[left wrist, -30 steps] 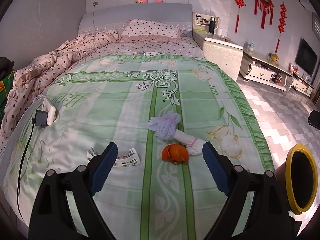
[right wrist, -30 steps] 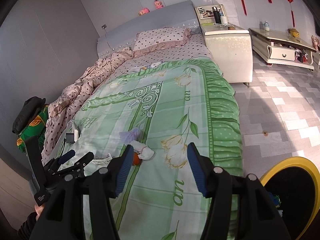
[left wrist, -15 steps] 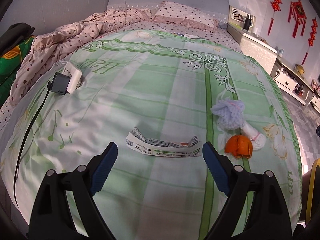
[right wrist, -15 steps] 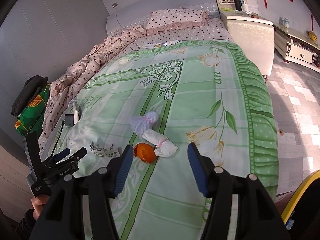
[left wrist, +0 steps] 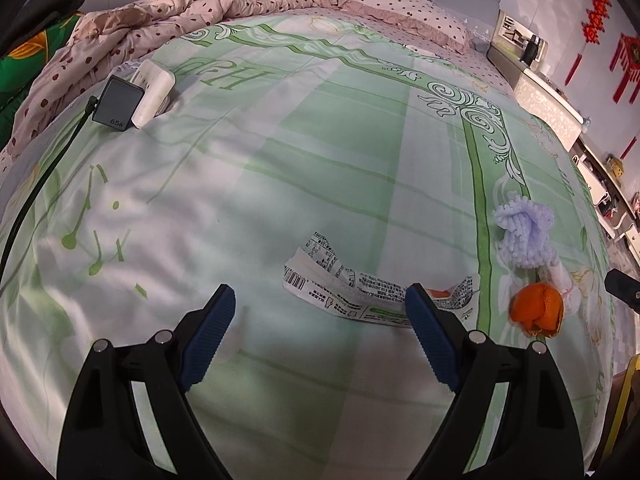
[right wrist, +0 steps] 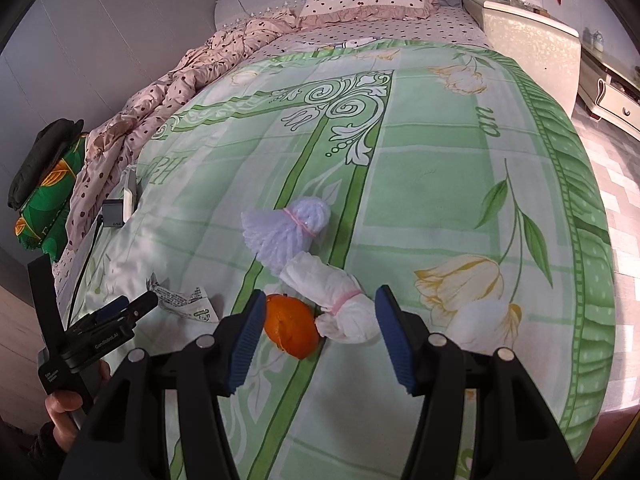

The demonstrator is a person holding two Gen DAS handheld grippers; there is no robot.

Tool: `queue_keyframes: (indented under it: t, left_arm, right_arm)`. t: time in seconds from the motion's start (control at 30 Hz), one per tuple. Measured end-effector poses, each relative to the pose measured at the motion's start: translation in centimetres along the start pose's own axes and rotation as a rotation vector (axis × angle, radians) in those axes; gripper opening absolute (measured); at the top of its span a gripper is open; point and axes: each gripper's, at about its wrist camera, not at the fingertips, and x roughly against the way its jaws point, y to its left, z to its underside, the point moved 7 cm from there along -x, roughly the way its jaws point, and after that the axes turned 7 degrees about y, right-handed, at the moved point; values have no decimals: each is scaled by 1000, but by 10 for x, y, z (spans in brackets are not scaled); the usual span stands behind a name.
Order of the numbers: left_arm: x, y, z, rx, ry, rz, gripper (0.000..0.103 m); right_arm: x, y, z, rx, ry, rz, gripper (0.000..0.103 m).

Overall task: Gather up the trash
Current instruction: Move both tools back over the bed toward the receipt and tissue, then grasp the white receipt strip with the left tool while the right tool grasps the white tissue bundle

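Through the left wrist camera, our left tongs [left wrist: 320, 304] hang released over the green quilt [left wrist: 280, 152] of the bed, nothing between their blue pads. A crumpled printed wrapper [left wrist: 360, 286] lies just ahead, its right end behind the right pad. Further right sit an orange peel [left wrist: 538, 308] and a lilac yarn bundle [left wrist: 524, 236]. A charger [left wrist: 118, 102] leans against a white power strip [left wrist: 154, 92] far left.

Through the right wrist camera, our right tongs [right wrist: 320, 320] stand half spread, gripping nothing. The orange peel [right wrist: 290, 332] and a white tied sock bundle [right wrist: 336, 300] lie between the pads (touching each other, it seems); the lilac bundle [right wrist: 286, 236] sits beyond. The wrapper [right wrist: 184, 300] lies left, beside the left tongs [right wrist: 132, 306].
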Motion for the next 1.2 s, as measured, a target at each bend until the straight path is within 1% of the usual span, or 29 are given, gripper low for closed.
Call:
queue_keyframes:
  t: [0.13,0.27,0.43,0.53,0.57,0.6,0.63,0.67,0.7,0.77,0.8,0.83,0.87,0.9,0.93,0.97,1.07,1.2]
  left_arm:
    - [-12,-4,-4,10,10,25,83]
    - [-19,-12,-7,6,15,48,83]
    - [-28,-30,-2,-56,15,51,82]
    - [-35,-37,-1,-79,13,44,78]
    - [-36,-38,-2,-79,11,49,74]
    - [-36,-40,-2,-82,9,58,67]
    - [-36,-43,-2,-89,8,63,63]
    - [-36,-47,-3,-103,3,61,56]
    - [-35,-51,-2,-121,-8,52,52]
    - [-33,-57,-1,-149,-26,36,44]
    - [-33,-58,-1,-152,-32,37,37]
    - [-32,-59,-1,-156,-35,39,35]
    - [-30,-59,-1,-160,-41,39,28]
    - [-29,-60,-1,-162,-44,42,25]
    - [-27,-61,-1,-163,-47,43,24]
    - [-26,-60,-1,-165,-48,45,24]
    - [-21,-62,-2,-172,-54,44,23]
    - [-10,-63,-3,-173,-67,52,22]
  right_arm:
    - [-22,4,-4,30,26,25,54]
    - [-40,-1,-10,29,38,47,54]
    - [-59,-1,-11,50,65,53,54]
    - [-67,-5,-11,42,75,54,54]
    - [-70,-6,-11,41,78,50,53]
    - [-72,-6,-11,42,79,48,52]
    - [-73,-7,-11,45,77,48,48]
    - [-74,-7,-11,48,75,48,43]
    - [-74,-7,-12,50,71,53,39]
    - [-75,-7,-12,56,66,50,34]
    - [-75,-7,-12,59,62,50,32]
    - [-75,-6,-12,64,55,50,26]
    - [-74,-5,-12,72,49,53,23]
    - [-72,-4,-12,82,44,58,22]
    - [-70,-3,-12,87,38,60,19]
    - [-68,-2,-12,87,34,58,18]
    - [-60,-1,-11,89,20,57,18]
    - [-39,-2,-12,71,-14,48,18]
